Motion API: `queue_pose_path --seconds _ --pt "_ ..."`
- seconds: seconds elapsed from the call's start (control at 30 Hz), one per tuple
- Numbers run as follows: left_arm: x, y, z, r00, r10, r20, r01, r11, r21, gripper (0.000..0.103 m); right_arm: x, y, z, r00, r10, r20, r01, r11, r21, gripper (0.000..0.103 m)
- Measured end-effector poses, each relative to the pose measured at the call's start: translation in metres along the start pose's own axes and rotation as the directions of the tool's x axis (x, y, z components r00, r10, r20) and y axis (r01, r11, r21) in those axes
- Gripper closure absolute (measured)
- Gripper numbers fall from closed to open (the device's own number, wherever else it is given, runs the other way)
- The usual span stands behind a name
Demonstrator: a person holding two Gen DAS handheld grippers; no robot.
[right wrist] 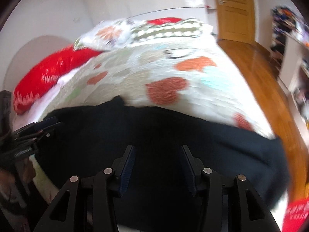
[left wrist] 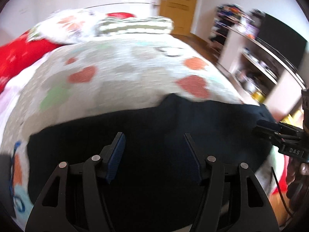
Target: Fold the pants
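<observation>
Hovering: two tongs, left [left wrist: 153,141], right [right wrist: 157,152], apparently empty; one pants [left wrist: 154,119].

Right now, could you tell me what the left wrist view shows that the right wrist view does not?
Only the left wrist view shows the dark screen above the cluttered shelves, and the right gripper entering from its right edge. Only the right wrist view shows the broad wooden floor beside the bed, and the left gripper at its left edge. Both share the dark pants lying on the patterned bedspread, the red pillow, the wooden door, and open jaws with nothing between them.
</observation>
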State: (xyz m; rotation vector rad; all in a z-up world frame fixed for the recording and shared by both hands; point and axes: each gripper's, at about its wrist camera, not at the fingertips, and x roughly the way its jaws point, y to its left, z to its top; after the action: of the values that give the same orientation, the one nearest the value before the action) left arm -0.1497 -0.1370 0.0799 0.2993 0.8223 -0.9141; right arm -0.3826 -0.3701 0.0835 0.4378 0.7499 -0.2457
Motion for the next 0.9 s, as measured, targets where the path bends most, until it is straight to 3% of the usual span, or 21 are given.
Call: queue_pose_path --seconds 0.13,0.3,0.43,0.67,0.8,0.9 --pt "0.021 -0.047 0.024 0.988 -0.142 -0.062 0.147 0.985 0.089 0.032 -0.035 -0.047 -0.034 0.999 -0.040 -0.010 0.041 0.995 0.093 0.052" --pt "0.055 -0.107 0.051 0.966 -0.228 -0.124 0.248 0.950 0.190 0.032 -0.042 -0.081 -0.054 0.996 -0.073 -0.045 0.079 0.983 0.164 0.052" --pt "0.079 -0.154 0.067 0.947 -0.268 -0.176 0.309 0.910 0.277 0.032 -0.045 -0.092 -0.059 1.000 -0.009 -0.013 0.011 0.976 0.219 0.049" --pt "0.125 -0.211 0.079 0.918 -0.288 -0.272 0.374 0.856 0.357 0.032 -0.032 -0.103 -0.058 0.999 0.040 0.033 -0.047 0.964 0.263 0.042" --pt "0.155 -0.230 0.075 0.912 -0.236 -0.336 0.362 0.848 0.386 0.032 -0.026 -0.105 -0.061 0.995 0.064 0.077 -0.083 0.957 0.278 0.036" --pt "0.164 -0.239 0.069 0.925 -0.221 -0.309 0.341 0.841 0.420 0.032 -0.023 -0.109 -0.063 0.990 0.081 0.117 -0.113 0.945 0.308 0.033"
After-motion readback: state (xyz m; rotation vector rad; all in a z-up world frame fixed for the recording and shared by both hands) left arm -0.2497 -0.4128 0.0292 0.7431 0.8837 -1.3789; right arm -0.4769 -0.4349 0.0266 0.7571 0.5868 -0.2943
